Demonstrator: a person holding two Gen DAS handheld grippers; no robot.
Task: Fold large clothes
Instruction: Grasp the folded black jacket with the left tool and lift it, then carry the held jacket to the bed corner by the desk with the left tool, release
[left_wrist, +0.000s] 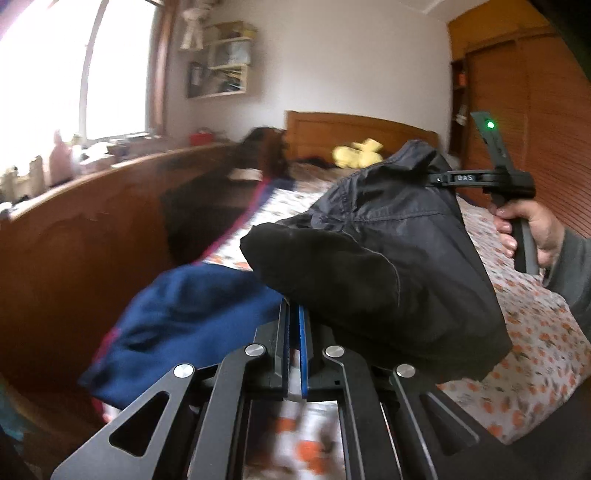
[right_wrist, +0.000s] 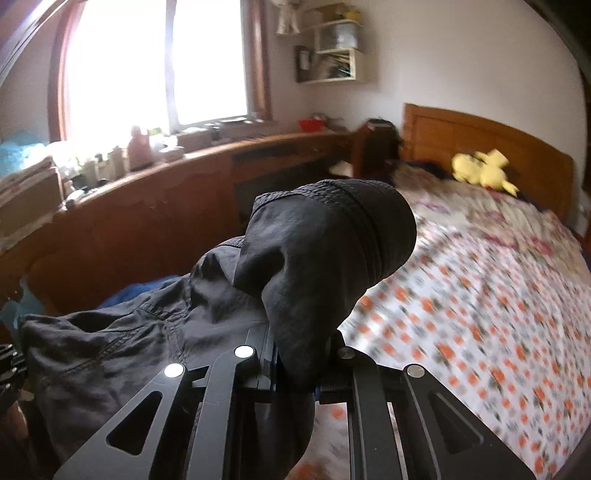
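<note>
The black jacket (left_wrist: 388, 251) is held lifted above the floral bedspread (left_wrist: 535, 332), toward two o'clock. It should be raised evenly so the fabric hangs straight. The left gripper (left_wrist: 294, 321) and right gripper (right_wrist: 295, 354) are each nearly closed, pinching its fabric.

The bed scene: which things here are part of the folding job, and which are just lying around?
Part of the job:
- black fabric garment
- left gripper
- right gripper

Just lying about:
- navy blue garment
- yellow plush toy
- red bowl
</note>
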